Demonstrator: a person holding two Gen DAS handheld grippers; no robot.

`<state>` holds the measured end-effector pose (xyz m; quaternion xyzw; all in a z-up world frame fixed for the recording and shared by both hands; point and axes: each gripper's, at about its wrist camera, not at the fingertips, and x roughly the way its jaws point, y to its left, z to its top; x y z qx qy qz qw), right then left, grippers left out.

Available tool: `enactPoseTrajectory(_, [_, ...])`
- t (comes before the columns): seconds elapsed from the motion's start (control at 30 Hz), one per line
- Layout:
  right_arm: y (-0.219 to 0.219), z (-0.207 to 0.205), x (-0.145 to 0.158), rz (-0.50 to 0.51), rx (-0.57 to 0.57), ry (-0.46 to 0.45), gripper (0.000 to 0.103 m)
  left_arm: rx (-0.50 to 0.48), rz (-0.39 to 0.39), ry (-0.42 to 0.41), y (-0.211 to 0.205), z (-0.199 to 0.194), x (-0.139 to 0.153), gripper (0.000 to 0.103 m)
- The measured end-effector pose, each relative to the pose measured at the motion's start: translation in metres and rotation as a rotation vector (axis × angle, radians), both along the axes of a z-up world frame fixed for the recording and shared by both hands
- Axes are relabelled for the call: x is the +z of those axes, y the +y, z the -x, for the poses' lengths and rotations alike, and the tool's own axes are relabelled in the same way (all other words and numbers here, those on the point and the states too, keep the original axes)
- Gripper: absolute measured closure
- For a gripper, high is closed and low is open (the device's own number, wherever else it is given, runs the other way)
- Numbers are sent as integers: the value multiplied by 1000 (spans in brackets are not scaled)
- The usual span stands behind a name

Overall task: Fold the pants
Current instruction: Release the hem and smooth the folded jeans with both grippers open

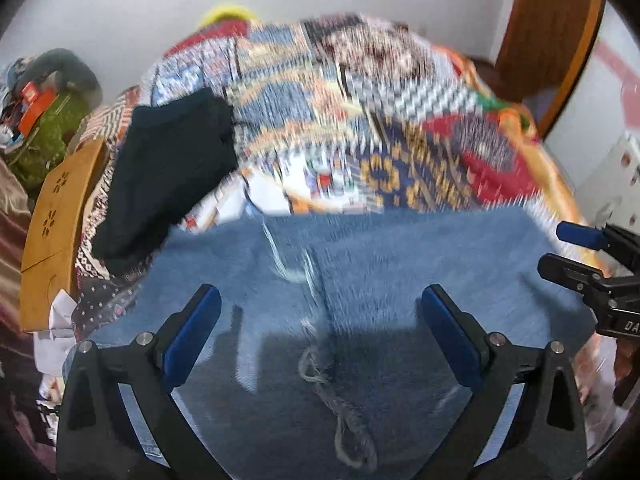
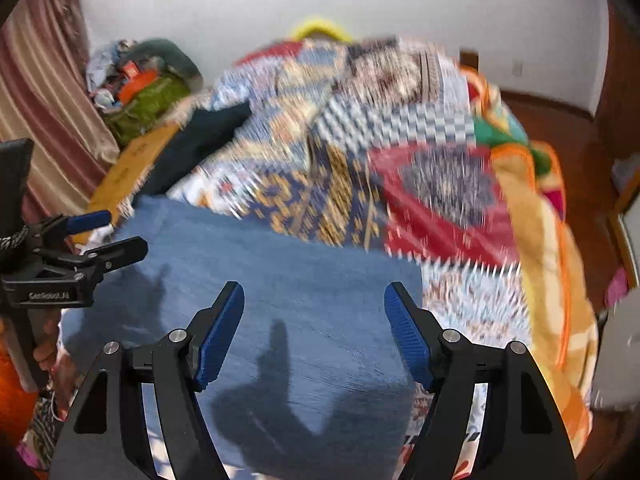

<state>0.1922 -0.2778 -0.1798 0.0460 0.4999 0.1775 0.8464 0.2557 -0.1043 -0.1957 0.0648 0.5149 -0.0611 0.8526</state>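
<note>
Left wrist: L gripper (image 1: 320,320) jaws apart, holding nothing, above jeans (image 1: 360,280) lying flat on quilt (image 1: 360,120). R gripper (image 2: 314,320) jaws apart too, over jeans. Dark cloth (image 1: 168,168) lay on quilt near jeans' left end.

Matt blue denim pants (image 1: 360,280)

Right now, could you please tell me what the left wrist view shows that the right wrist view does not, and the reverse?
Only the left wrist view shows frayed, torn threads running down the blue jeans. Only the right wrist view shows the striped curtain and the wooden floor. Both show the jeans lying on the patchwork quilt, a dark folded garment at left, and both hand-held grippers, left and right, open above the denim.
</note>
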Motion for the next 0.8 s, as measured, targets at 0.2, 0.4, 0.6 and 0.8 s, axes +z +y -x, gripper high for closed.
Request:
enactPoseTrajectory(0.2, [2,18,-25,4,23,23,32,2,2,7,7,19,-14,1])
enactPoseTrajectory(0.4, [-4,37,-23,4,-13,7,32,21,18,-27,12,33,-15,1])
enactPoseTrajectory(0.6, [-8,47,-17,38,-47,-15,32,46,34,-46,20,44,-12,1])
enactPoseTrajectory(0.8, [3,55,11,53,-35,-107,32,60,7,-72,37,64,2,1])
